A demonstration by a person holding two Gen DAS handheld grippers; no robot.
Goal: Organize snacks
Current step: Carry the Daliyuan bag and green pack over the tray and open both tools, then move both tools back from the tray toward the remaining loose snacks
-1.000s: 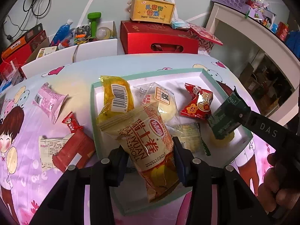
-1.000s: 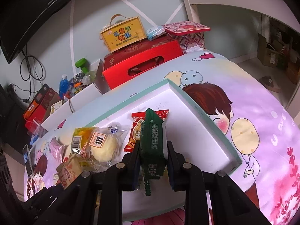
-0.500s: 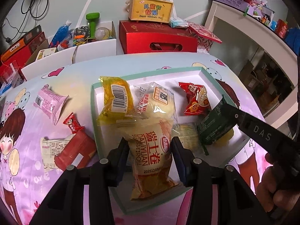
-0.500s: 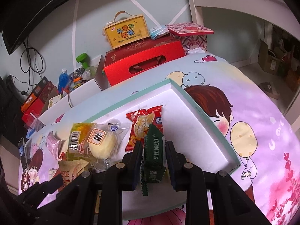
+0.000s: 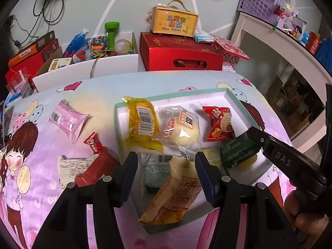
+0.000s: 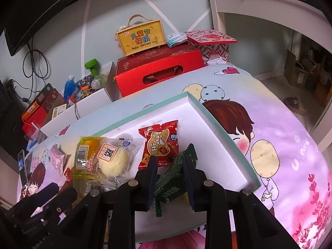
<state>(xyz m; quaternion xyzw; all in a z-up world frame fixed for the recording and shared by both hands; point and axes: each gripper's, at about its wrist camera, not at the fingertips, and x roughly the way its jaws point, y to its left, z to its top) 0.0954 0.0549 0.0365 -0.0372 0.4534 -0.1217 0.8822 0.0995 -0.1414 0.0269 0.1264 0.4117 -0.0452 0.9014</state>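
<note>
A white tray with a teal rim (image 5: 116,124) (image 6: 228,141) lies on the cartoon tablecloth. My left gripper (image 5: 166,155) is open above the tray's near end. An orange Swiss roll packet (image 5: 176,195) lies loose in the tray below its fingers. My right gripper (image 6: 170,158) (image 5: 252,133) looks open, with a dark green packet (image 6: 172,182) (image 5: 238,150) lying tilted and loose between its fingers in the tray. Also in the tray are a yellow packet (image 5: 143,122), a clear-wrapped bun (image 5: 180,126) and a red peanut packet (image 5: 220,124) (image 6: 160,143).
Left of the tray, on the cloth, lie a pink packet (image 5: 67,118), a small red candy (image 5: 94,143) and a red-and-white packet (image 5: 89,168). A red gift box (image 5: 180,56) with a yellow box (image 5: 174,21) on it stands behind. A hand (image 5: 307,217) holds the right gripper.
My left gripper opened and the Swiss roll packet dropped flat into the tray. The right gripper lowered, and the green packet tipped from upright to lying tilted in the tray.
</note>
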